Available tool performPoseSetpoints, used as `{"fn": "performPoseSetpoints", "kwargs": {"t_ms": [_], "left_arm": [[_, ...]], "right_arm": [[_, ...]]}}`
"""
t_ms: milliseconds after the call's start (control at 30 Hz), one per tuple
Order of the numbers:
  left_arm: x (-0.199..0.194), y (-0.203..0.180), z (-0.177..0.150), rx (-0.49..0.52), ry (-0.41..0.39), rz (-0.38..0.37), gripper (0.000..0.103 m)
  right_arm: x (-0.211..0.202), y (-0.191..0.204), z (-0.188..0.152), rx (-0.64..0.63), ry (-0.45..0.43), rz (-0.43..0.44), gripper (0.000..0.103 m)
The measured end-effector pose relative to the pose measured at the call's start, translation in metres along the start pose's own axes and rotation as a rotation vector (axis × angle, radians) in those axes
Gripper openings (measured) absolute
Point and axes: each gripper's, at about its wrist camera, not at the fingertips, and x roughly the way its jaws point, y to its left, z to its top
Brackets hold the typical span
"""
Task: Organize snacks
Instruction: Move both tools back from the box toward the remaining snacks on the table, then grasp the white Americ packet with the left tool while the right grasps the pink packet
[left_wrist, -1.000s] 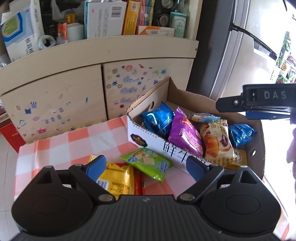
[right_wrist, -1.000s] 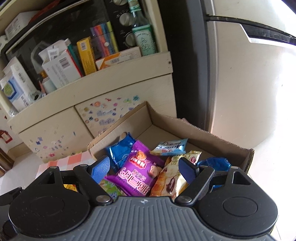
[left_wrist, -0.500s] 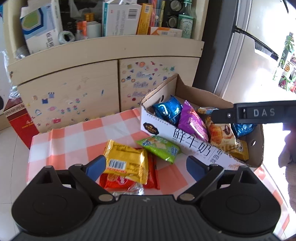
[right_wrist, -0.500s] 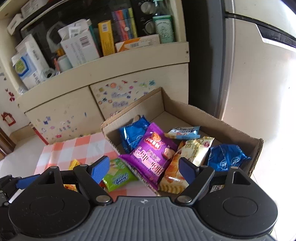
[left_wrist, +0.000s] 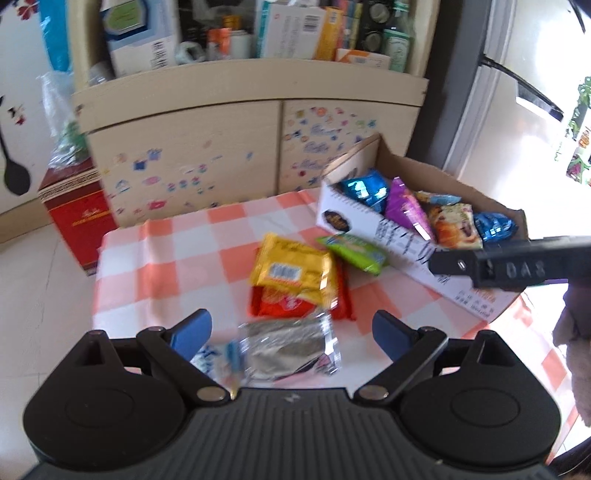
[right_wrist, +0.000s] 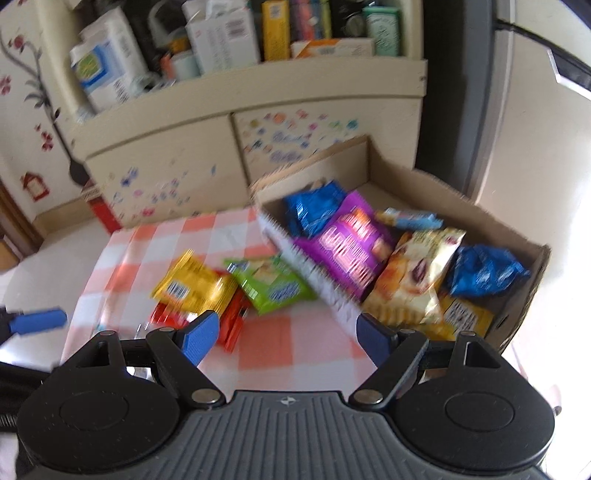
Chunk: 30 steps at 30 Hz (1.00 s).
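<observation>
**Loose packets still on cloth, both grippers empty**

Silver packet (left_wrist: 291, 345) lies on the checked cloth (left_wrist: 166, 258) right between the left gripper (left_wrist: 291, 332) fingers, long axis running 9 to 3 across the gap, so left hand is nearer by far. Fingers spread wide, pads not touching it. Judged next pick: drop straight down and close, no turn needed. Yellow packet (left_wrist: 293, 267) sits at 12 of the silver one, on top of a red packet (left_wrist: 295, 306); green packet (left_wrist: 352, 251) at 1, just beside the box wall. Right gripper (right_wrist: 284, 332) also spread, nothing between the pads; red and yellow packets at its 10–11, green packet at 12. Cardboard box (right_wrist: 517, 240) at 1–2 in both views, holds two blue packets (right_wrist: 314, 210), purple packet (right_wrist: 351, 243), cream pastry packet (right_wrist: 417, 277), a small light-blue bar, a yellow one under. Cabinet behind, blurred
</observation>
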Motion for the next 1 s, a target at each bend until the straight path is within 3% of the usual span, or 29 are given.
{"fn": "performPoseSetpoints", "kwargs": {"t_ms": [567,733,1000], "left_arm": [[0.014,0.075,-0.038,-0.122,0.093,0.150,0.094],[0.026,0.080,-0.047,-0.110,0.111,0.155,0.094],[0.039,0.073,-0.049,-0.042,0.091,0.090,0.094]], "right_arm": [[0.012,0.065,-0.051,-0.182,0.130,0.135,0.086],[0.017,0.085,-0.068,-0.242,0.169,0.172,0.086],[0.026,0.115,-0.094,-0.362,0.233,0.218,0.086]]}}
